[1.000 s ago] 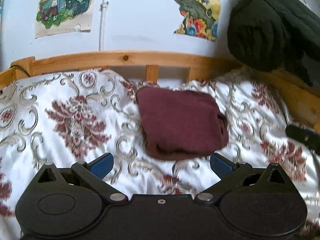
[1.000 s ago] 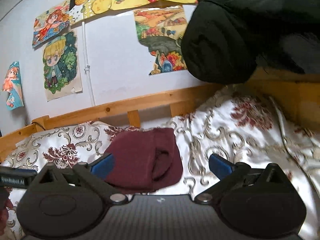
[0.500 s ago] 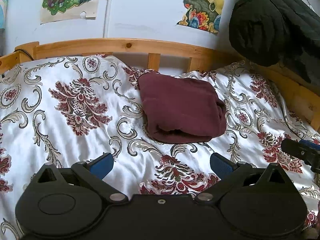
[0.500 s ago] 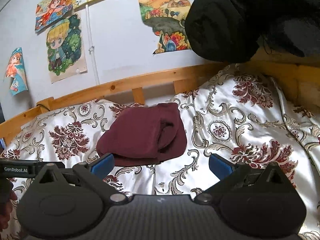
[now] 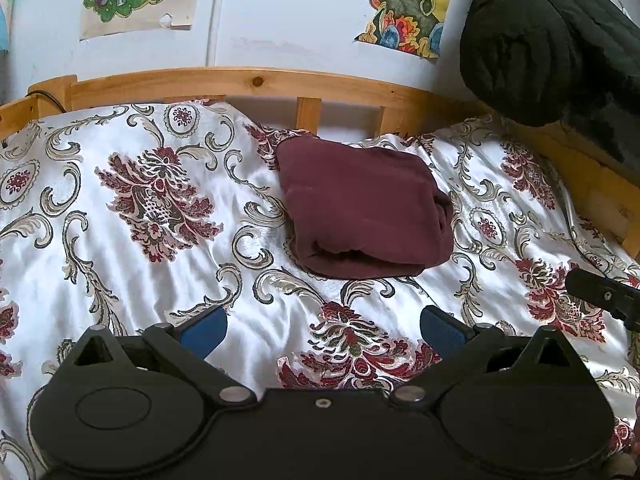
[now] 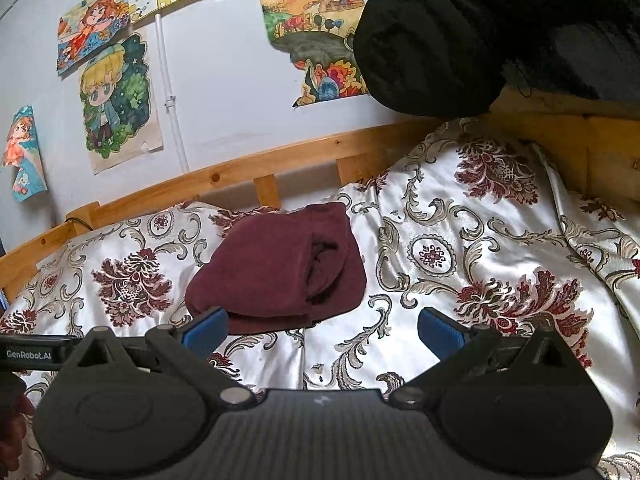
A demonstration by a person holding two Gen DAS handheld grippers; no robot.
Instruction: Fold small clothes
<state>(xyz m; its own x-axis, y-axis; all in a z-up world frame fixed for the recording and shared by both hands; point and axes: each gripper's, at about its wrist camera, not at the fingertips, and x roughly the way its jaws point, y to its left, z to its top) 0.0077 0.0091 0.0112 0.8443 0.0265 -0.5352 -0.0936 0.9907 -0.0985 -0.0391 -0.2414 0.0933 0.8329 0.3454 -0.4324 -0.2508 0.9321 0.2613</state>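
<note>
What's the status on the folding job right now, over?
Left gripper and right gripper: both open, empty, short of the garment. Maroon garment folded, lying on the bedspread. Nothing in the way.

Place: a home bedroom.
Bed: wooden rail (image 5: 248, 82), floral satin cover (image 5: 120, 208).
Wall: hand-coloured cartoon drawings (image 6: 116, 100) taped up.
Corner: dark quilted bedding (image 6: 480, 32) piled up.

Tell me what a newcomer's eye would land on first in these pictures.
The folded maroon garment draws the eye first, lying on the floral satin bedspread near the wooden bed rail. Next come the colourful cartoon drawings taped to the wall and a bulky black coat hanging at upper right.
</note>
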